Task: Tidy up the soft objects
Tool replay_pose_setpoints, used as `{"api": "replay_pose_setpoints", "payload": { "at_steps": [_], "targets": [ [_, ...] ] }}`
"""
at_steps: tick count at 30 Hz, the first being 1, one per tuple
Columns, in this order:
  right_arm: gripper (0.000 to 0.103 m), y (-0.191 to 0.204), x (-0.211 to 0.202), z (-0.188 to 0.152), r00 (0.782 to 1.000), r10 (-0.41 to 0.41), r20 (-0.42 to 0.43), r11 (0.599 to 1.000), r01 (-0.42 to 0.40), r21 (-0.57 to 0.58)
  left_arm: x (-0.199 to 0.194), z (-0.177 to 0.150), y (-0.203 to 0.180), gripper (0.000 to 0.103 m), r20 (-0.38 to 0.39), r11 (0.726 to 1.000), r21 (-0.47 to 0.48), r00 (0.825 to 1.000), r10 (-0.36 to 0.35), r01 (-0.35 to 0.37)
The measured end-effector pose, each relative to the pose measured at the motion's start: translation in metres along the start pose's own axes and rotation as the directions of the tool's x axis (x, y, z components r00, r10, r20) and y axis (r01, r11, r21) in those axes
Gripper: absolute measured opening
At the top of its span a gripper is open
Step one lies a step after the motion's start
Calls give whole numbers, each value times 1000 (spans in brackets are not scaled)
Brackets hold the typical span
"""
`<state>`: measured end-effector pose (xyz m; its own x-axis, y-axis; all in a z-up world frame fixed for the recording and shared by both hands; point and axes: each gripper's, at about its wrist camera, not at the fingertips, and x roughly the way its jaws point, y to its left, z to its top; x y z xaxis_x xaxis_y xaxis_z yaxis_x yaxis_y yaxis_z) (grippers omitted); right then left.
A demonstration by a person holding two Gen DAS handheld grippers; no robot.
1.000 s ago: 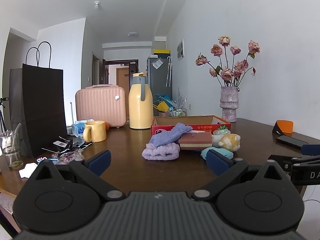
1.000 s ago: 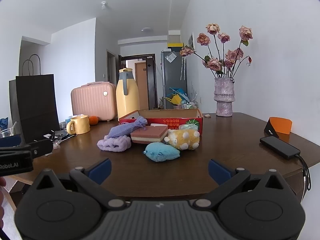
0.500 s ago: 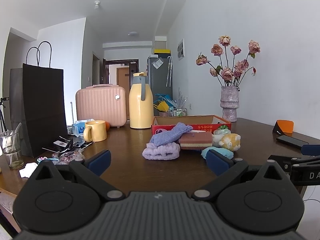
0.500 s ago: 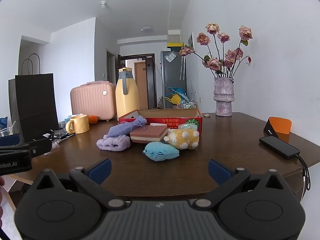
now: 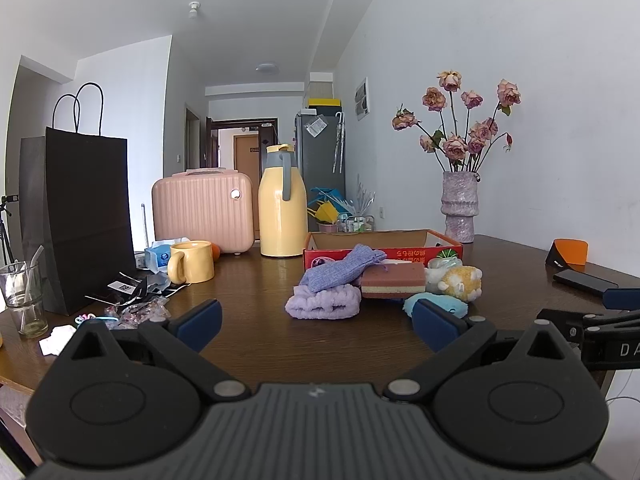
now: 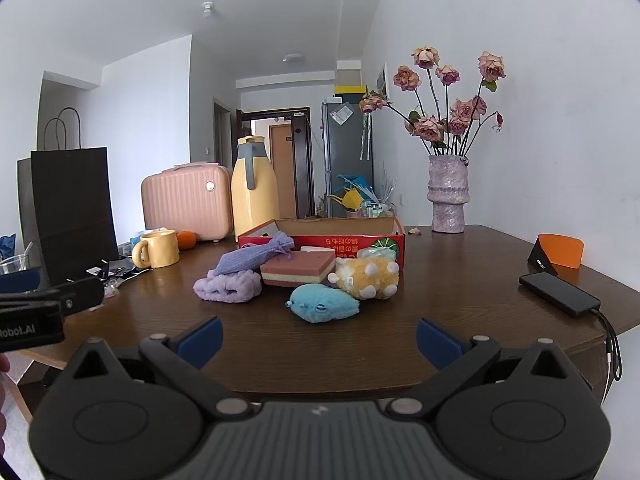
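Observation:
Soft things lie in a cluster in front of an open red cardboard box (image 6: 320,236) (image 5: 404,252): a lilac fluffy band (image 6: 227,286) (image 5: 323,306), a blue-purple knit pouch (image 6: 252,258) (image 5: 344,266) leaning on it, a pink-and-cream sponge (image 6: 298,266) (image 5: 394,280), a yellow spotted plush (image 6: 366,278) (image 5: 460,282) and a blue plush (image 6: 322,308) (image 5: 436,305). My left gripper (image 5: 316,320) and right gripper (image 6: 318,338) are both open and empty, held near the table's front edge, short of the cluster.
On the dark wooden table (image 6: 460,280) stand a yellow mug (image 5: 192,262), yellow thermos (image 5: 282,216), pink case (image 5: 204,210), black paper bag (image 5: 80,220), glass (image 5: 24,300), flower vase (image 6: 448,196), phone with cable (image 6: 560,298) and orange stand (image 6: 558,250).

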<state>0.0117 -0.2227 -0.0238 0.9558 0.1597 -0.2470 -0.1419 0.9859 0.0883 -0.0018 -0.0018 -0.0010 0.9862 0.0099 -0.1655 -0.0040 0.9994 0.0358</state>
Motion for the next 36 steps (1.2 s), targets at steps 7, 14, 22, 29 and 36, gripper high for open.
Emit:
{"api": "replay_pose_setpoints", "payload": {
  "at_steps": [7,14,22,29,36],
  "targets": [
    [103,0,0,-1,1000,-8,2,1000,8,-2,0,0,0,103,-1,1000,1,1000,-1,1],
    [103,0,1,-1,1000,-7,3,1000,7,-1,0,0,0,103,-1,1000,1,1000,-1,1],
    [103,0,0,-1,1000,-7,3,1000,7,0,1,0,1,103,-1,1000,3,1000,0,0],
    [103,0,0,-1,1000,-7,3,1000,7,0,0,0,0,103,-1,1000,2,1000,-1,1],
    [103,0,0,0,1000,-9,5,1000,9,0,1,0,0,103,2,1000,4,1000,-1,1]
  ]
}}
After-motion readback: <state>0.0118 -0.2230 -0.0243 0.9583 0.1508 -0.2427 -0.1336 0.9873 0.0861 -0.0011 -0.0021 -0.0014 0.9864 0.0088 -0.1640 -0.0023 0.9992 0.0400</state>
